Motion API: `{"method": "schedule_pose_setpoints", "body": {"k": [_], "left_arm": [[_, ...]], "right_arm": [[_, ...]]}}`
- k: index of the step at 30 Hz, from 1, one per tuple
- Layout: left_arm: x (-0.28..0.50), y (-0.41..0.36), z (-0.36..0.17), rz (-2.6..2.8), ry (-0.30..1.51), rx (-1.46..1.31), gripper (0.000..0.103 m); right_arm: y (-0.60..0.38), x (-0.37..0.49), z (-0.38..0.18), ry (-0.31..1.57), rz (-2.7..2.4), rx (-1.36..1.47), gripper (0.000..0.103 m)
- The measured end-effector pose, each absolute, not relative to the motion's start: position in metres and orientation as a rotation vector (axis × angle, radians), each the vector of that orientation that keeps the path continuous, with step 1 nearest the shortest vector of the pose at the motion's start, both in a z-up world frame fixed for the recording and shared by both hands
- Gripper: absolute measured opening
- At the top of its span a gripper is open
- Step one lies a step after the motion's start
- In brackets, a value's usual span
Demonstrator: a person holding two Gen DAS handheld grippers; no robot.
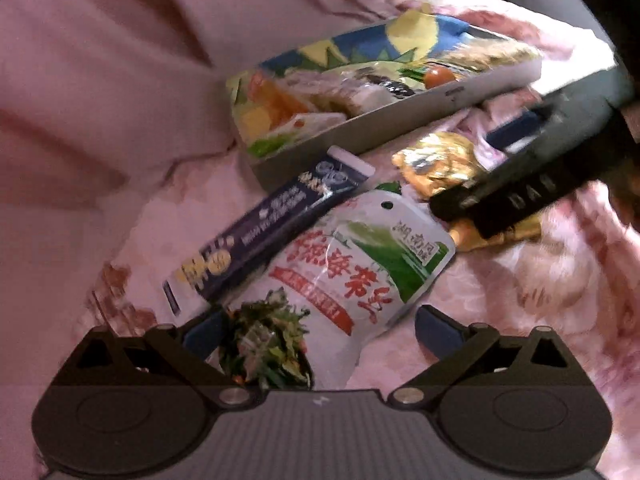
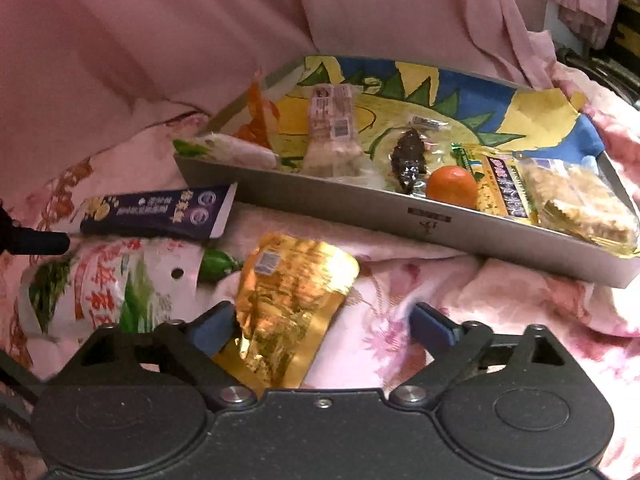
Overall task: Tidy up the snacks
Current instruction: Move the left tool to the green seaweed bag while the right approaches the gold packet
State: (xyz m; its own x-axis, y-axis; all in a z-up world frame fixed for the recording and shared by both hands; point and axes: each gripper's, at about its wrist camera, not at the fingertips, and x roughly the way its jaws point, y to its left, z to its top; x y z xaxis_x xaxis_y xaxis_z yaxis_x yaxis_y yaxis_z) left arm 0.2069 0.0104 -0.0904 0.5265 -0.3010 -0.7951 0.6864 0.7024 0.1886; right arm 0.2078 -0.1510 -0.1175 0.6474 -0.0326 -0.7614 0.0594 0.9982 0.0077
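A: Left wrist view: the left gripper [image 1: 316, 326] hangs over a pink floral bedcover [image 1: 520, 300], jaws wide apart, gripping nothing. Three loose packets lie below: a white-and-green pouch [image 1: 352, 276] with red lettering and a picture of greens, a dark blue packet [image 1: 272, 232] and a gold packet [image 1: 436, 164].

B: Where do they sit?

A: The white pouch lies between the blue fingertips [image 1: 436, 326] and overlaps the blue packet. The gold packet is partly hidden under the right gripper [image 1: 516, 184], which reaches in from the right. One grey tray [image 1: 400, 120] stands behind, already filled with snacks.

B: And the right wrist view?

A: The right gripper [image 2: 320, 322] is also spread, not pressing on anything. The crinkled gold packet [image 2: 288, 304] lies under it, its left edge against the left pad [image 2: 212, 326], the right pad clear of it. The white pouch [image 2: 104, 288] and blue packet [image 2: 160, 212] lie to the left.

B: The tray's contents?

A: The tray [image 2: 360, 216], lined in yellow, blue and green, holds one orange fruit [image 2: 450, 186], a dark wrapped snack [image 2: 408, 160], a pale packet [image 2: 332, 120] and crisp bars [image 2: 580, 200]. Pink drapery [image 2: 160, 40] hangs behind.
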Motion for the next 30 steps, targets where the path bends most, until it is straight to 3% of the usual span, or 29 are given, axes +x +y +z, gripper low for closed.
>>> {"method": "schedule_pose_setpoints", "body": {"k": [8,10,16,23,30], "left_arm": [[0.201,0.000,-0.083,-0.679,0.887,0.482,0.101],[0.195,-0.004,-0.079,-0.719,0.889,0.456,0.102],[0.180,-0.020,-0.072,-0.807,0.897,0.440,0.102],[0.176,-0.019,-0.069,-0.748,0.823,0.490,0.100],[0.188,-0.023,-0.075,-0.663,0.769,0.532,0.100]], "right_arm": [[-0.165,0.182,-0.109,0.879,0.024,-0.008,0.065],[-0.169,0.174,-0.107,0.893,0.045,-0.026,0.065],[-0.183,0.143,-0.103,0.942,0.098,-0.102,0.064],[-0.204,0.115,-0.102,0.947,0.078,-0.007,0.066],[-0.200,0.117,-0.109,0.965,0.067,0.075,0.081]]}}
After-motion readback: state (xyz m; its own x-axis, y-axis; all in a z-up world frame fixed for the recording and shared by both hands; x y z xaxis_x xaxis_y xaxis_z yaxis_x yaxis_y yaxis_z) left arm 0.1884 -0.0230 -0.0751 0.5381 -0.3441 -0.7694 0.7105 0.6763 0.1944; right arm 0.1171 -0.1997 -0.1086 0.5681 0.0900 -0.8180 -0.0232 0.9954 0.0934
